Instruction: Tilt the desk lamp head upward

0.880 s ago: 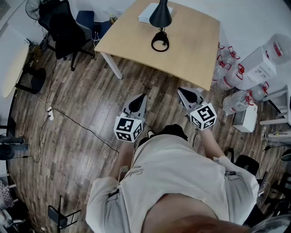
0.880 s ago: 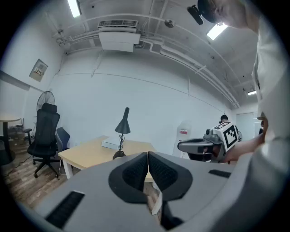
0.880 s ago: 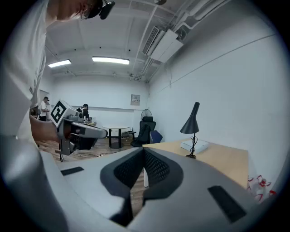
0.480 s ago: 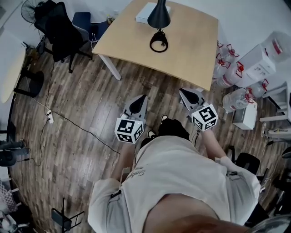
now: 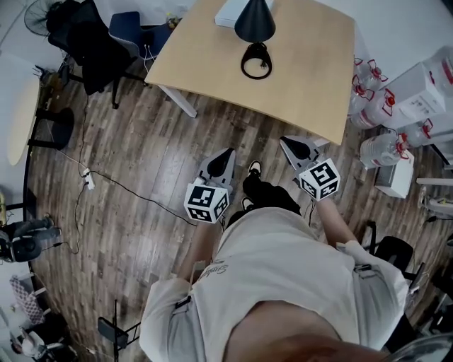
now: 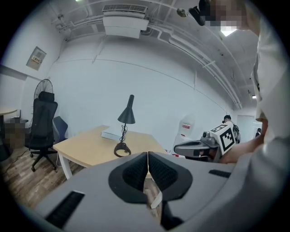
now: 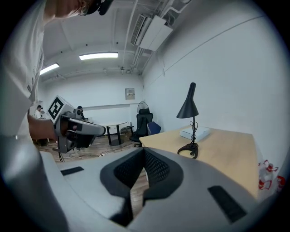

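A wooden table (image 5: 311, 78) fills the room's far end; on it stands the black desk lamp (image 5: 255, 20) (probably light, stiff at the hinge), best gripped by its cone shade; left gripper (image 5: 228, 153) and right gripper (image 5: 286, 141) hang well short of it, jaws pressed together, empty.

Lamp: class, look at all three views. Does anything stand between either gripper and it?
Nothing visible does. The left gripper and right gripper hang over floor short of the table; only its bare top lies before the lamp.
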